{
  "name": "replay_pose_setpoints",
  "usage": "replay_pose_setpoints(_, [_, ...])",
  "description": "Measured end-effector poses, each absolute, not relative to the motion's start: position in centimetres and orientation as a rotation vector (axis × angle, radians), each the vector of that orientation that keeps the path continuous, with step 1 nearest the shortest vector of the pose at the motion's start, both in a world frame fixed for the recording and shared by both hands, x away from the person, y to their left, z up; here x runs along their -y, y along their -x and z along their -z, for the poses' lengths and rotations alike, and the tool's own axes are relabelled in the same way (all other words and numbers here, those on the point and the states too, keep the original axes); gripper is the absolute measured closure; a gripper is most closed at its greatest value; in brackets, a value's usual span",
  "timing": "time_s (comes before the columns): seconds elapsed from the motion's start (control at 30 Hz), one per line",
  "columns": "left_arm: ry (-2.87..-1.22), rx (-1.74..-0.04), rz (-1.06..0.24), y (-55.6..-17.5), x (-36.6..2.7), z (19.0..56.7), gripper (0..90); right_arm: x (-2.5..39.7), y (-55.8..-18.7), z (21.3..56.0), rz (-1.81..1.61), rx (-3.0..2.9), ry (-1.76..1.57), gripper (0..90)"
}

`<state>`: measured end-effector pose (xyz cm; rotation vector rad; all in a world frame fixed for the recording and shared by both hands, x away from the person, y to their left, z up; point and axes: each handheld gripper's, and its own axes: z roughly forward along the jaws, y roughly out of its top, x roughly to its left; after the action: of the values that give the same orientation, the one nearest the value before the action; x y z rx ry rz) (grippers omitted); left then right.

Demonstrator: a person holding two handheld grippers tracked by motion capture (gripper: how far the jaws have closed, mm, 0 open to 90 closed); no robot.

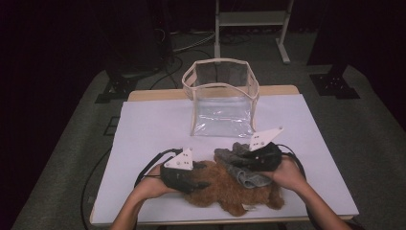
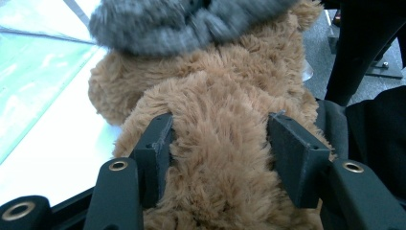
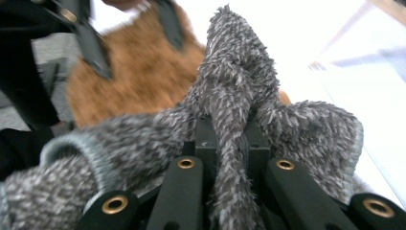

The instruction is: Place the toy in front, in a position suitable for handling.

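Observation:
A brown plush bear [image 1: 230, 194] lies on the white table top [image 1: 153, 124] near the front edge. My left gripper [image 1: 203, 175] is at the bear's left end. In the left gripper view its two jaws press into the fur of the bear [image 2: 215, 86] from both sides, so the left gripper [image 2: 220, 129] is shut on it. A grey fuzzy knitted garment [image 1: 244, 179] lies over the bear's upper right part. My right gripper [image 1: 242, 160] comes in from the right. The right gripper [image 3: 229, 129] has its jaws clamped on a raised fold of the grey garment [image 3: 239, 72].
A clear plastic bag with beige trim [image 1: 222, 96] stands open at the back middle of the table. Black stand bases [image 1: 115, 88] [image 1: 335, 81] and cables lie on the grey floor behind. A pale metal frame [image 1: 249, 19] stands farther back.

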<state>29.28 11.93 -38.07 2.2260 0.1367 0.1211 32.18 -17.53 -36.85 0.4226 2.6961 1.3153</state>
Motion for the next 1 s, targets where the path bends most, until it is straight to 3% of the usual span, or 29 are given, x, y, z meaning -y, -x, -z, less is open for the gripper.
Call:
replay_pose_setpoints(0.13, [-2.237, -0.129, -0.131, -29.1, -11.7, 37.9, 43.1, 18.5, -32.4, 35.7, -1.342, -2.668, -0.448, 80.7])
replay_pose_setpoints(0.27, [-2.241, -0.121, -0.143, -29.0, -11.8, 37.8, 43.0, 15.6, -32.9, 34.6, -1.358, -2.671, -0.345, 80.5])
replay_pose_setpoints(0.43, [-2.236, -0.114, -0.143, -28.8, -11.9, 37.8, 42.5, 13.7, -34.2, 35.7, -1.291, -2.734, -0.345, 80.6])
replay_pose_setpoints(0.7, [-2.231, -0.113, -0.142, -28.9, -11.9, 37.9, 41.9, 18.2, -34.6, 36.5, -1.327, -2.691, -0.522, 80.6])
replay_pose_setpoints(0.87, [-2.235, -0.111, -0.144, -28.8, -12.0, 37.8, 41.6, 17.8, -34.0, 36.1, -1.348, -2.697, -0.457, 80.5])
replay_pose_setpoints(1.0, [-2.231, -0.113, -0.141, -28.8, -12.0, 37.9, 41.6, 19.8, -33.7, 37.3, -1.367, -2.695, -0.516, 80.5])
